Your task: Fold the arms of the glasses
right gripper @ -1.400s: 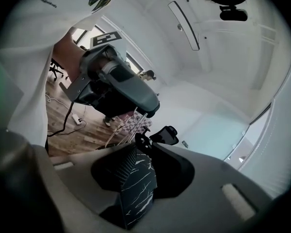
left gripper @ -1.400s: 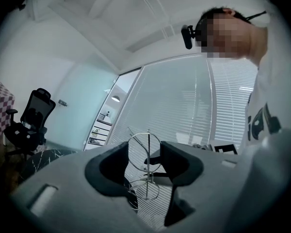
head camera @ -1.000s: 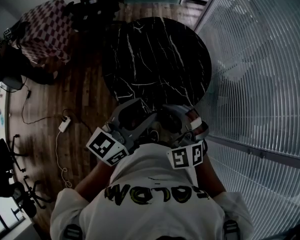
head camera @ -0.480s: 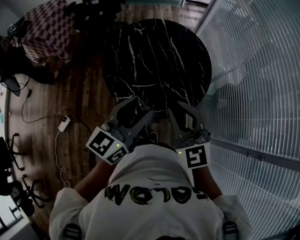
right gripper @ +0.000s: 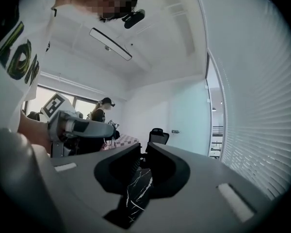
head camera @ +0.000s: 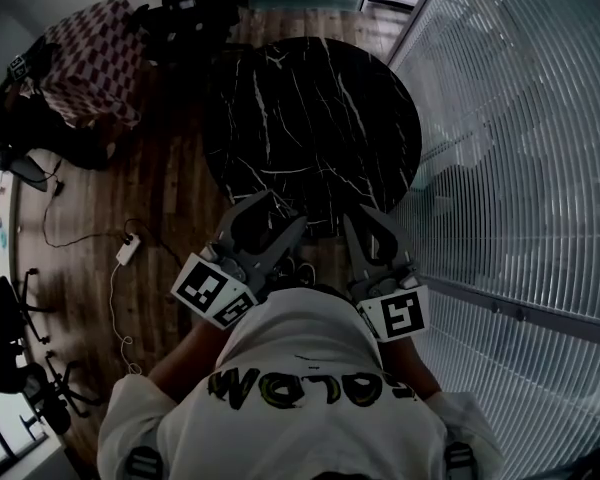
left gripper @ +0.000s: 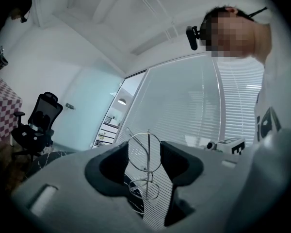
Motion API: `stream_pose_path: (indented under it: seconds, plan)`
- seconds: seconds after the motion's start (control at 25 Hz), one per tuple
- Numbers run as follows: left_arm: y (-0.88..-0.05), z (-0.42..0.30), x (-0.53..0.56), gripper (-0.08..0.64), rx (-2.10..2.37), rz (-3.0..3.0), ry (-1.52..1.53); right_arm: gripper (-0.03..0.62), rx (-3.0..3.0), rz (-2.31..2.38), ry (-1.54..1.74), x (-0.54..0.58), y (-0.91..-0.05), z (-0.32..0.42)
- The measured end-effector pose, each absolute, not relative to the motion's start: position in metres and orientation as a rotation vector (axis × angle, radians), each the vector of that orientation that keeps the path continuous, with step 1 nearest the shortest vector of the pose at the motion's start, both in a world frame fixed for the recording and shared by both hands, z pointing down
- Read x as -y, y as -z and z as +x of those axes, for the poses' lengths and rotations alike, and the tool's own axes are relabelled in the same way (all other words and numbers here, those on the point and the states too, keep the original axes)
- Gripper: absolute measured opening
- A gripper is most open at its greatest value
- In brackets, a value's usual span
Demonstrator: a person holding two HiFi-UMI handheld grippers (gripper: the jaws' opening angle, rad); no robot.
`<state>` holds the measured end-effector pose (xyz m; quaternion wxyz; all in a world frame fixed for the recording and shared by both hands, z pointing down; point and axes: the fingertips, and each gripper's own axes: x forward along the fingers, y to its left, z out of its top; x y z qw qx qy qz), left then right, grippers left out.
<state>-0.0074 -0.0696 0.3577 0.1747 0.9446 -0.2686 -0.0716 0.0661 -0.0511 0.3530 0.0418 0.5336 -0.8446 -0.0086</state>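
Left tool [left gripper: 144,149] is clamped on the glasses [left gripper: 148,154], whose frame stands upright. Right tool [right gripper: 144,155] is empty, its jaws just closing to a narrow gap. In the head view it sits to the right, nearer the free arm.

Surroundings, head view.
Round black marble tabletop [head camera: 315,108] stood on wooden floor [head camera: 170,198]; checkered cloth [head camera: 92,56] upper left, white power strip [head camera: 128,249] on floor, blinds [head camera: 520,148] right.

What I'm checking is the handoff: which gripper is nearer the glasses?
Left. The left gripper holds the wire-rimmed glasses; the right gripper, empty jaws just closing, stands apart beside them.
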Motion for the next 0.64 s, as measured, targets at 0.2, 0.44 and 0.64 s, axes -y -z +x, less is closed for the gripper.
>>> stream_pose_path:
  seconds: [0.2,0.44,0.64]
  plan:
    - [-0.3587,-0.0064,0.0704,0.207,0.757,2.678,0.204,0.047,2.582,1.639,0.027,0.0515,-0.3535,0.0677]
    - [-0.3581,-0.005,0.0721,0.207,0.754,2.677,0.206,0.044,2.589,1.639,0.014,0.0534,-0.3545,0.0685]
    - [-0.356,-0.0054,0.0742,0.207,0.757,2.674,0.205,0.044,2.588,1.634,0.006,0.0552,-0.3536,0.0679]
